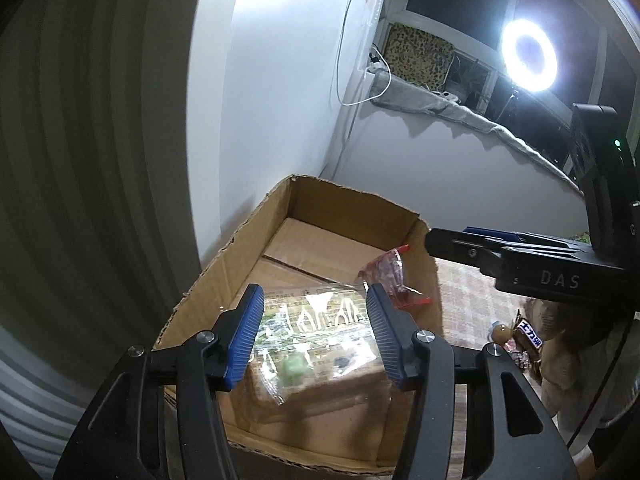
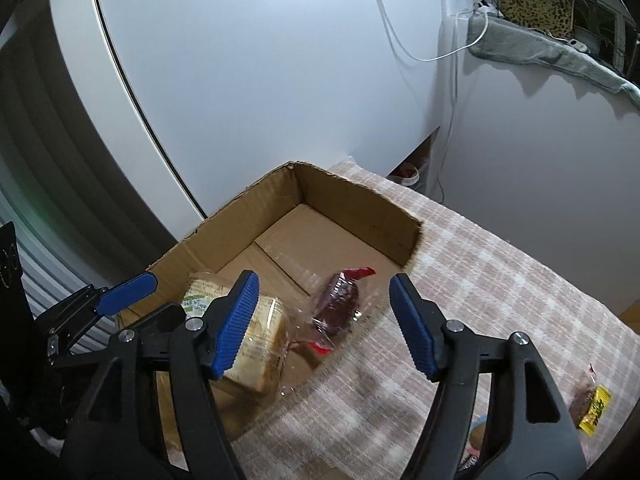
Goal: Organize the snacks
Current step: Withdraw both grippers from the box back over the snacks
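An open cardboard box (image 1: pixel 352 208) (image 2: pixel 360 200) stands on a pink checked tablecloth (image 2: pixel 500 280). My left gripper (image 1: pixel 316 336) is shut on a clear-wrapped pack of pale biscuits (image 1: pixel 316 340) and holds it inside the box; the pack also shows in the right wrist view (image 2: pixel 260 344). A red-edged clear packet with a dark snack (image 1: pixel 390 276) (image 2: pixel 340 304) lies in the box by its right wall. My right gripper (image 2: pixel 324 320) is open and empty above the box's near right edge; its fingers (image 1: pixel 480 248) show in the left wrist view.
Loose snacks lie on the cloth at the right: a yellow packet (image 2: pixel 596 410) and dark wrapped sweets (image 1: pixel 528 340). A white cabinet (image 2: pixel 260 80) stands behind the box. A ring light (image 1: pixel 528 54) shines by the window.
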`<state>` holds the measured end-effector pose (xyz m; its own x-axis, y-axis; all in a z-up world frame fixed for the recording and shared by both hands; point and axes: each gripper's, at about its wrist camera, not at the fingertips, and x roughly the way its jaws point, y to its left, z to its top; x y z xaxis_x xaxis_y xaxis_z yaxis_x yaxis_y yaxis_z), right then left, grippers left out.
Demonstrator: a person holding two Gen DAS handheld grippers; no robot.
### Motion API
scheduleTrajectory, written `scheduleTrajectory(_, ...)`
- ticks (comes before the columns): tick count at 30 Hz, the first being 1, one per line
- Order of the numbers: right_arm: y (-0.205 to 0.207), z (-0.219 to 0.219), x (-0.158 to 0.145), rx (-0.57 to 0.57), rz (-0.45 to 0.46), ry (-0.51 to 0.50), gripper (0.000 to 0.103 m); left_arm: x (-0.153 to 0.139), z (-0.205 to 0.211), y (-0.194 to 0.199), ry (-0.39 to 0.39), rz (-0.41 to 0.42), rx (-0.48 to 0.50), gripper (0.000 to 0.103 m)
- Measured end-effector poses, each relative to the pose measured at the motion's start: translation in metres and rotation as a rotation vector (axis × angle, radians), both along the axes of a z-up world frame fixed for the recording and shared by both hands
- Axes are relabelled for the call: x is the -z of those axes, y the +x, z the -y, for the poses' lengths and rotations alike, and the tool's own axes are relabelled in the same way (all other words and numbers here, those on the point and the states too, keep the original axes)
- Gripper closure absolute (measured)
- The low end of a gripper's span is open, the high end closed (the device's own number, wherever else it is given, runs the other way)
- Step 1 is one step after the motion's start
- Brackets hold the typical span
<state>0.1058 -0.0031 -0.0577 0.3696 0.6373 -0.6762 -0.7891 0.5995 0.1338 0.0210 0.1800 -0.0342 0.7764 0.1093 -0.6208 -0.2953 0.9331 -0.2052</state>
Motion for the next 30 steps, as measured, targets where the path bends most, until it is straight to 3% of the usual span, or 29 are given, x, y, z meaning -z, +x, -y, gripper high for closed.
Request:
scheduleTrajectory(14,-0.002,0.098,-0.019,0.116,0.022,0.064,0.032,-0.025,0.055,-0.005,0.004,0.071,0.137,0.050)
scheduleTrajectory(30,0.016,0.267,0.000,0.407,0.028,0.037,0.032,-0.008,0.143,0.024,0.024,0.009,0.361,0.050)
